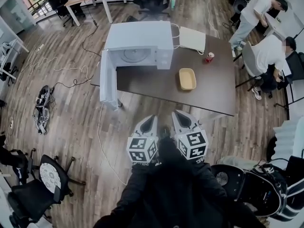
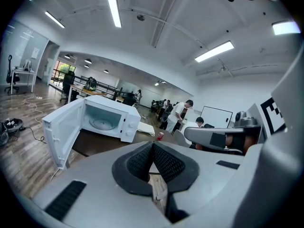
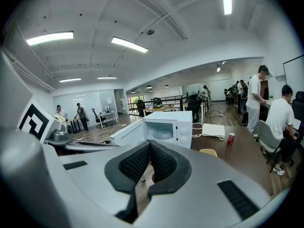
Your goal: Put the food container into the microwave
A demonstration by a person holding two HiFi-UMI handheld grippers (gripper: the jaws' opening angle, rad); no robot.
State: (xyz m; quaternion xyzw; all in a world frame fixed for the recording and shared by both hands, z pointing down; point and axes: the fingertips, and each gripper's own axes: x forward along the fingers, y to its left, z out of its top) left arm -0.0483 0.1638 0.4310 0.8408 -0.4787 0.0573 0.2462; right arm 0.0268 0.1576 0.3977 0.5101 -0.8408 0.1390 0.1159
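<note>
A white microwave (image 1: 137,44) stands on the dark table (image 1: 190,96) with its door (image 1: 107,80) swung open to the left; its cavity and turntable (image 2: 103,123) show empty. A shallow yellow food container (image 1: 187,79) lies on the table to the microwave's right, its edge visible as a container (image 3: 208,152) in the right gripper view. My left gripper (image 1: 148,122) and right gripper (image 1: 182,118) hang side by side in front of the table's near edge, well short of the container. Both are shut with nothing between the jaws.
A red can (image 1: 209,57) and a white flat box (image 1: 192,38) sit at the table's far right. Cables trail over the wooden floor (image 1: 71,70). People (image 1: 266,56) sit and stand to the right. Office chairs (image 1: 47,179) stand at the lower left.
</note>
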